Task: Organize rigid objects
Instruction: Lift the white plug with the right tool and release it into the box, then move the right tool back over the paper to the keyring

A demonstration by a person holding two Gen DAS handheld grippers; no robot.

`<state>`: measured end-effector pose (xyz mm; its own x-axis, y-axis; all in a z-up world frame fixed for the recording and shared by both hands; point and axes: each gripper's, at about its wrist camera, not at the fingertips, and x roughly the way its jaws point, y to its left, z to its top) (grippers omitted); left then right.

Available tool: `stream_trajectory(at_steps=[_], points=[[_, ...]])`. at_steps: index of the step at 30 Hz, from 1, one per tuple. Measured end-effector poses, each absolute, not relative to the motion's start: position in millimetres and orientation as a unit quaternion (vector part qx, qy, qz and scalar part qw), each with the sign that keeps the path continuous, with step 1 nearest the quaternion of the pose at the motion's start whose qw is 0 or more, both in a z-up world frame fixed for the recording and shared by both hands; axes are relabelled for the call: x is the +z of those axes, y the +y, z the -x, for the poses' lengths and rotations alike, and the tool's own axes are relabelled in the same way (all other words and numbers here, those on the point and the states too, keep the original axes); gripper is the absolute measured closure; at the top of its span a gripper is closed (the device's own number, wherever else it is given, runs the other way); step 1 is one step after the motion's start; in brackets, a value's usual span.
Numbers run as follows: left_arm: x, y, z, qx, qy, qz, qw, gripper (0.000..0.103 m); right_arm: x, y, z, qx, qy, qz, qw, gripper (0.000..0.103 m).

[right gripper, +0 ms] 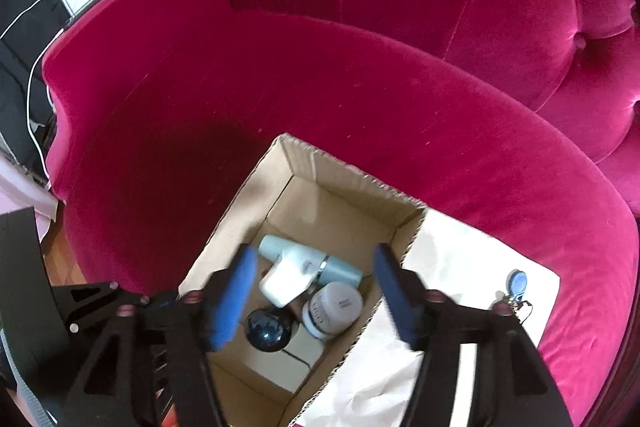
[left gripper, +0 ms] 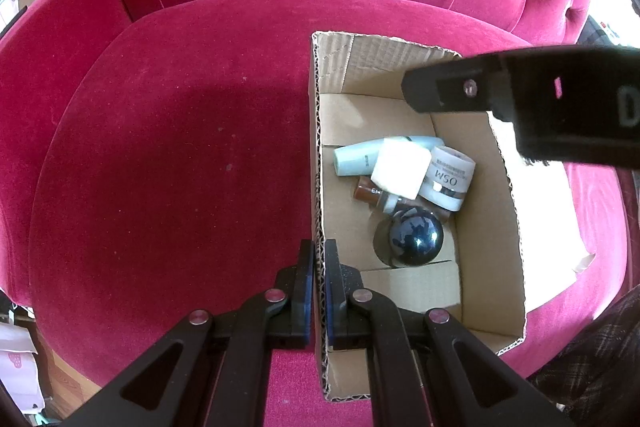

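Left gripper (left gripper: pixel 319 277): jaws closed together on the near left wall of the cardboard box (left gripper: pixel 508 187), one blue-padded finger outside the corrugated edge and one inside. Right gripper (right gripper: pixel 316 287): jaws spread wide above the box opening, nothing between the blue pads (right gripper: pixel 234 301); in the left wrist view its black body crosses the upper right corner of the box. Box: open-topped, seated on the cushion of a magenta velvet armchair (left gripper: pixel 168 147), its right side against a sheet of white paper (right gripper: pixel 460 267). Contents, nearest first: dark glossy ball (left gripper: pixel 416 241) on the box floor; brown bottle (left gripper: pixel 366 191) lying on its side, largely covered; white jar (left gripper: pixel 450 179) printed with lettering, tilted against its neighbours; white block-shaped item (left gripper: pixel 398 169), resting on top of the heap, possibly a plug adapter, though glare washes out its detail; pale blue tube (left gripper: pixel 356 159) lying flat behind it, toward the far wall. Paper: carries a small blue round tag (right gripper: pixel 517 283) with a chain, well apart from the box. Armchair back: button-tufted, rising behind the seat. Room clutter at the frame edges: too distorted to identify.
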<state>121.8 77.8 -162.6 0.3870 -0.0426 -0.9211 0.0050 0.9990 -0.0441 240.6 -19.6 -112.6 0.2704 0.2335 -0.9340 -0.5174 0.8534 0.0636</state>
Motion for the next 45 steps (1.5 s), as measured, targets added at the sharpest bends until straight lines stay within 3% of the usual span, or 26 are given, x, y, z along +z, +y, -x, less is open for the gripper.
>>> stream_trajectory(at_steps=[1,4,45], points=[[-162.4,77.3,-121.6,-0.015,0.552,0.018,0.833,0.099,-111.9,-20.5,-241.4,0.234,0.552,0.130,0.790,0.013],[-162.5,75.8,-121.1,-0.015,0.553,0.019,0.833,0.099,-112.5,-24.5,-243.7,0.217,0.549,0.137,0.796,0.000],[-160.9,82.3,-123.5,-0.016,0.554,0.017,0.832,0.099,-101.4,-118.0,-250.5,0.128,0.545,0.124,0.819,0.000]])
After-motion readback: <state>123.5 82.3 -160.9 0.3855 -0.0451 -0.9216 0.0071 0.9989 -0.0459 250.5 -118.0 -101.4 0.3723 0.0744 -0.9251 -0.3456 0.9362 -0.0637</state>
